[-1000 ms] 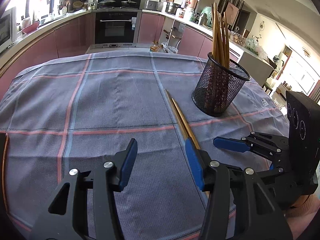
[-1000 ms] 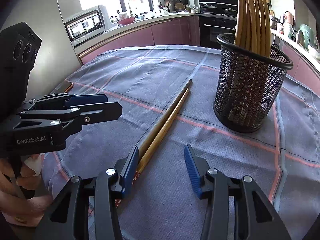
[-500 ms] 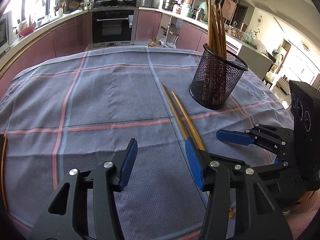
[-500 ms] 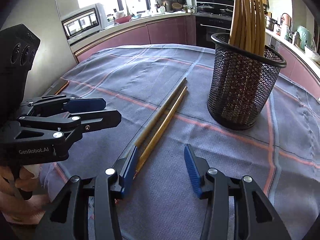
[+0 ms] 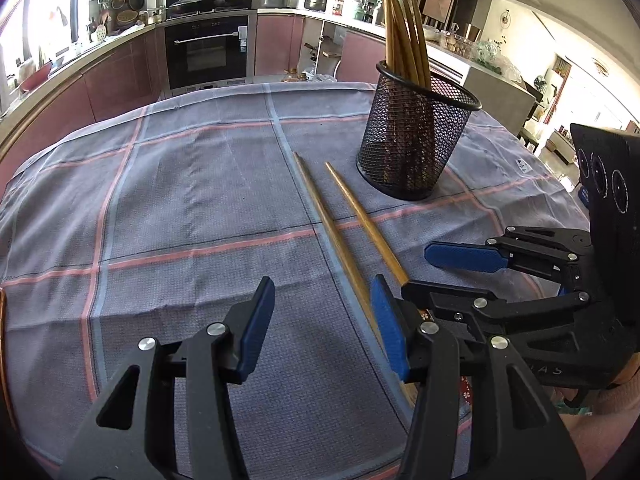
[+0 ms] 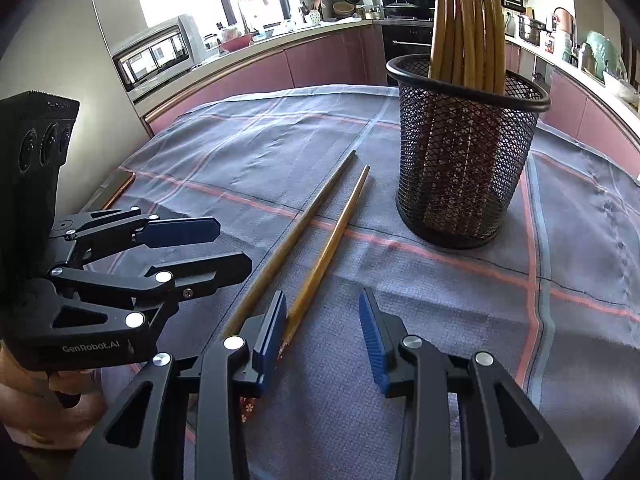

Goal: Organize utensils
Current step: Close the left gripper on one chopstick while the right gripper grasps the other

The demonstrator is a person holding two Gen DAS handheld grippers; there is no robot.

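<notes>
A black mesh cup (image 6: 466,152) stands upright on a table covered by a grey cloth with pink and blue stripes (image 5: 192,200), and serves as the fixed mark here. A bundle of wooden chopsticks (image 6: 466,20) stands inside it, their ends fanning out above the rim. Two loose chopsticks lie flat on the cloth just beside the cup, on its side toward the window, nearly parallel with a narrow gap between them. The nearer chopstick (image 6: 326,252) has its tapered tip close to the cup's base; the farther chopstick (image 6: 292,236) lies one step beyond it, away from the cup. Both run from the cup toward the grippers. The right gripper (image 6: 322,328) hovers low over their thick ends with its jaws closing; the nearer chopstick's end sits just at the inner face of its left blue pad, while the right pad stands clear, so nothing is clamped. The left gripper (image 5: 322,328) is farther from the cup, beside the right one, its jaws parted with only cloth between them; the farther chopstick passes under its right finger. A hand (image 6: 44,412) holds the left gripper's handle.
</notes>
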